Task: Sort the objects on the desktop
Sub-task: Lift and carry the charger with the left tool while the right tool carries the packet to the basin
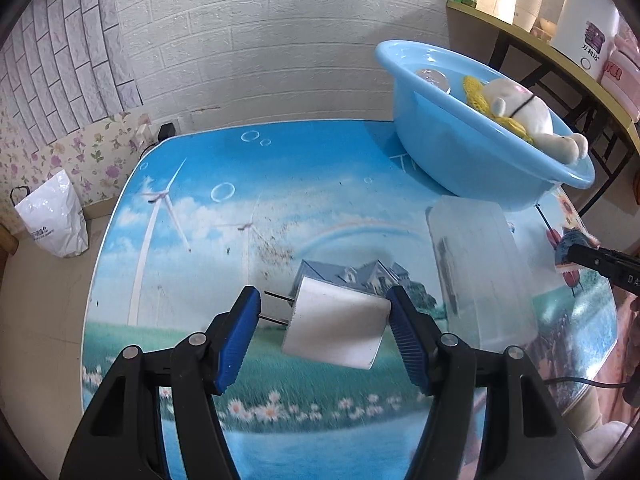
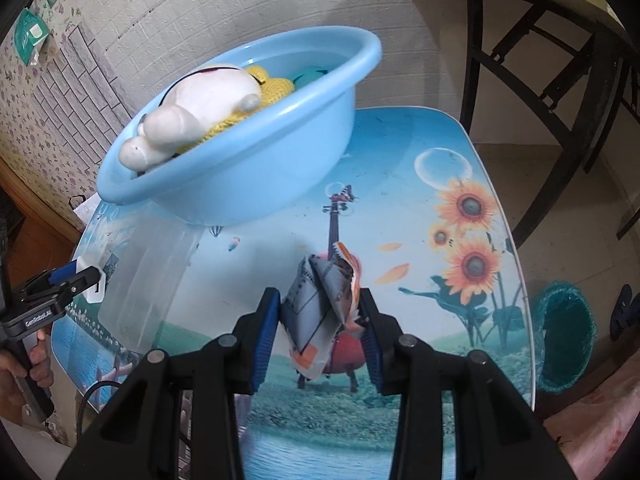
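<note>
Hanging above the printed counter [image 1: 192, 208], a white plug adapter [image 1: 338, 326] sits clamped in the left gripper [image 1: 324, 320], while the right gripper [image 2: 318, 320] pinches a crumpled snack wrapper [image 2: 320, 304]. Beyond both stand a clear box [image 1: 480, 272] and a blue basin [image 2: 256, 152] holding a plush toy [image 2: 192, 116].

Home room, lived-in. White brick-pattern wallpaper [image 1: 280, 40] at 12 o'clock, floral wallpaper [image 1: 100, 152] at 9, printed landscape worktop [image 1: 224, 220], side table [image 1: 560, 52] with kitchen appliances [image 1: 584, 24] at 2, wastebasket [image 2: 564, 344] on the floor.
</note>
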Demonstrator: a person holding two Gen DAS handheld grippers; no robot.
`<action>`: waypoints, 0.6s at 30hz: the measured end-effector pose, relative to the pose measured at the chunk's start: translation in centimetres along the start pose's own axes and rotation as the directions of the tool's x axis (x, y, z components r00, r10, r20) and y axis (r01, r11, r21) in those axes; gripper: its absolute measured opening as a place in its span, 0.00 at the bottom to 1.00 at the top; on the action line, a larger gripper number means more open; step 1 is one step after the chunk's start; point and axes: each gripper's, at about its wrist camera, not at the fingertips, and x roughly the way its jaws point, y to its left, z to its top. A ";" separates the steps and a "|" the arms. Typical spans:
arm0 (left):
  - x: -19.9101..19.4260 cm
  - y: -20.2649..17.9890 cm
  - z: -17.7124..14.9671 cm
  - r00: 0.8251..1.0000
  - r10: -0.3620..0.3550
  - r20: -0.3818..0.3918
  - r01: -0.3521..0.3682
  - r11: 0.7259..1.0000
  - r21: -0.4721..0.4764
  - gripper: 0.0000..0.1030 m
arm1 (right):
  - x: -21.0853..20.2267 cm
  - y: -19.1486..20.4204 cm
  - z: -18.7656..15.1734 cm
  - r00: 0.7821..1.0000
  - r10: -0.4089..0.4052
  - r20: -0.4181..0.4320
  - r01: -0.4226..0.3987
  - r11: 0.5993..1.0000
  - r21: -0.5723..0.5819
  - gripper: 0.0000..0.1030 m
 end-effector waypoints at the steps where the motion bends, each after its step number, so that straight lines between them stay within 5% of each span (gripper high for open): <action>1: -0.1 -0.1 -0.1 1.000 0.002 0.001 -0.002 1.000 -0.004 0.63 | -0.1 0.1 -0.1 1.000 -0.001 -0.002 0.001 1.000 -0.001 0.38; 7: 0.1 -0.2 -1.2 1.000 0.010 -0.010 -0.011 0.999 -0.036 0.63 | 0.1 0.8 -0.2 0.999 -0.026 -0.021 0.024 0.995 -0.092 0.47; 18: 1.5 -0.9 -1.5 0.999 0.052 0.003 -0.052 0.999 0.012 0.64 | 1.1 1.7 -0.6 0.998 -0.055 -0.022 0.052 0.989 -0.141 0.48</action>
